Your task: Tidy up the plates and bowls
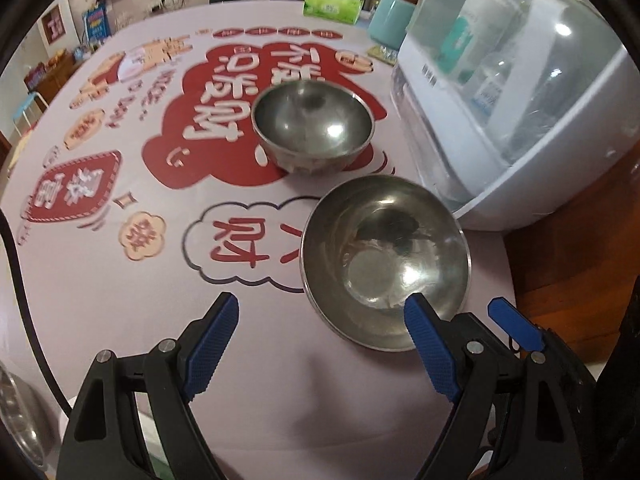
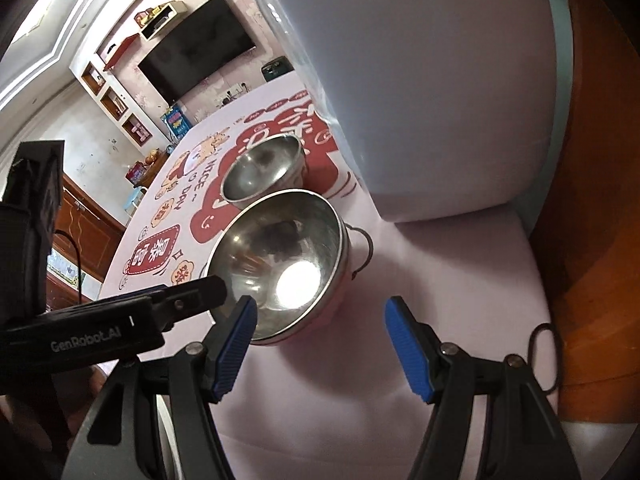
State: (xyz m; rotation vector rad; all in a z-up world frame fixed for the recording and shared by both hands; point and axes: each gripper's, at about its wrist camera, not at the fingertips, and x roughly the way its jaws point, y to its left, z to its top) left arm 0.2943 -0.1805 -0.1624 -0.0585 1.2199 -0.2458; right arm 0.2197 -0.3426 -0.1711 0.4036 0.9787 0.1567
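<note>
Two empty steel bowls stand on the pink printed tablecloth. In the left wrist view the near bowl (image 1: 384,260) sits just ahead of my open left gripper (image 1: 324,312), whose right fingertip overlaps its near rim; the far bowl (image 1: 314,126) stands behind it. In the right wrist view the near bowl (image 2: 280,264) lies ahead and left of my open, empty right gripper (image 2: 320,312), and the far bowl (image 2: 262,170) is beyond it. The left gripper's body (image 2: 120,320) reaches in from the left, touching the near bowl's rim.
A white cabinet with a clear domed lid (image 1: 520,112) stands right of the bowls, close to them; it also shows in the right wrist view (image 2: 420,80). A green tissue box (image 1: 332,4) and a teal container (image 1: 390,20) sit at the far edge. Another steel piece (image 1: 16,412) shows at bottom left.
</note>
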